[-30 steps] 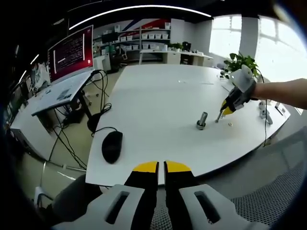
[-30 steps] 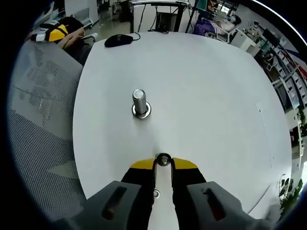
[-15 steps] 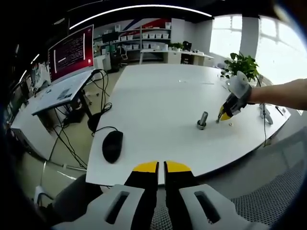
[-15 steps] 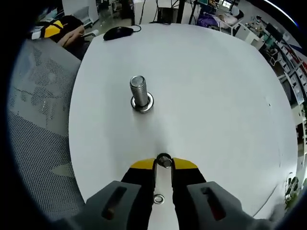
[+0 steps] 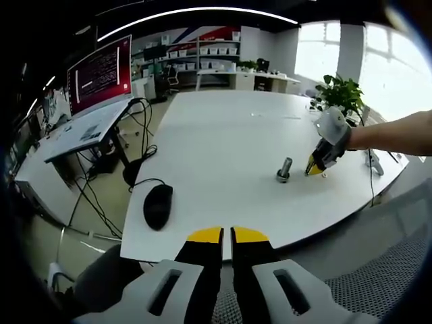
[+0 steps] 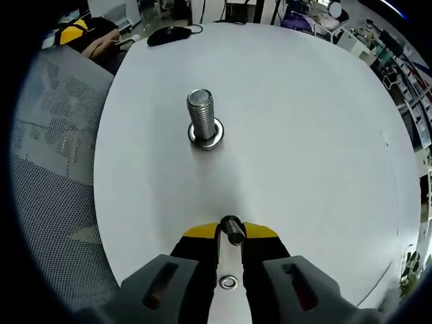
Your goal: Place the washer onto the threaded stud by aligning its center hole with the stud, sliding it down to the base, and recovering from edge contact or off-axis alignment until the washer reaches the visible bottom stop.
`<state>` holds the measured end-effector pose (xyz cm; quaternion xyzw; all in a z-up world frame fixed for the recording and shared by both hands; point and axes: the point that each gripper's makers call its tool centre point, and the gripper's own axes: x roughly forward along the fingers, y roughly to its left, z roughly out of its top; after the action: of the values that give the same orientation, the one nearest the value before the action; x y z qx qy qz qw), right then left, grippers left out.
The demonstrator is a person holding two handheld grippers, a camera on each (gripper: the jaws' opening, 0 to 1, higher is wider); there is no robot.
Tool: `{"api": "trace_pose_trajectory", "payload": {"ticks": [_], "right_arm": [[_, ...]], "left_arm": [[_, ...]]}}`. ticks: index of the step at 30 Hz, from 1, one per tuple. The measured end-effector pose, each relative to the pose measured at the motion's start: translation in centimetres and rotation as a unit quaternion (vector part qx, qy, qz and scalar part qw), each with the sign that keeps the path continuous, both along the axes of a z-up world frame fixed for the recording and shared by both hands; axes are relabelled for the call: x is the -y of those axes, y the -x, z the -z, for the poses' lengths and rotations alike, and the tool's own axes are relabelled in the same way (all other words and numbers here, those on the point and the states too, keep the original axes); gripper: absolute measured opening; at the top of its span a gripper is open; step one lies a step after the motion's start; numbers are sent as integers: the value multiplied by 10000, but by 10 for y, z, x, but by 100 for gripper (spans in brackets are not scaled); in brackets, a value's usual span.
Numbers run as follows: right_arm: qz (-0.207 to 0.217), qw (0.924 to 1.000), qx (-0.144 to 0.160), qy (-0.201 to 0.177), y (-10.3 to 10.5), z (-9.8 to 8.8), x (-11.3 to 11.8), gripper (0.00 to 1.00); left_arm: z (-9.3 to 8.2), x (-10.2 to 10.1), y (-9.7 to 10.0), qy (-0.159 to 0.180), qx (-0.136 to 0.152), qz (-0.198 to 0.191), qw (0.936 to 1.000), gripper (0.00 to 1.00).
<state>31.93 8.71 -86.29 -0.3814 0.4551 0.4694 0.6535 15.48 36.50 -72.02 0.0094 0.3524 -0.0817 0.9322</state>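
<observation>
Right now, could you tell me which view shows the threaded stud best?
The right gripper view: the threaded stud stands close and large, its threads and base ring plain. The left gripper view shows it small and far on the table, beside the right tongs.

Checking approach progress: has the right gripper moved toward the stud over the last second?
Yes. In the left gripper view the right gripper has closed in on the stud, which stayed put on the table.

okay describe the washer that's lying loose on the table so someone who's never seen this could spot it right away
Start from the white table and find the upright threaded stud near its middle. Come back toward the right gripper, whose jaws pinch one washer on edge. The loose washer lies flat on the table below, between the jaws: a small silver ring, the one nothing is holding.
</observation>
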Motion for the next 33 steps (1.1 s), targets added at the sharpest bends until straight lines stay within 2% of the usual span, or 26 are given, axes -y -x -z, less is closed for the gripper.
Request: {"api": "trace_pose_trajectory", "payload": {"ticks": [3, 8, 22, 33], "right_arm": [[7, 10000, -14, -10, 0, -1, -1, 14], [-211, 9996, -162, 112, 8, 3, 4, 17], [-101, 9998, -190, -9, 19, -1, 14, 27], [-74, 9993, -324, 166, 19, 2, 41, 27]], "left_arm": [[0, 0, 0, -16, -16, -2, 10000, 2], [1, -1, 0, -26, -17, -21, 10000, 2], [1, -1, 0, -30, -27, -38, 10000, 2], [1, -1, 1, -43, -46, -37, 10000, 2]]}}
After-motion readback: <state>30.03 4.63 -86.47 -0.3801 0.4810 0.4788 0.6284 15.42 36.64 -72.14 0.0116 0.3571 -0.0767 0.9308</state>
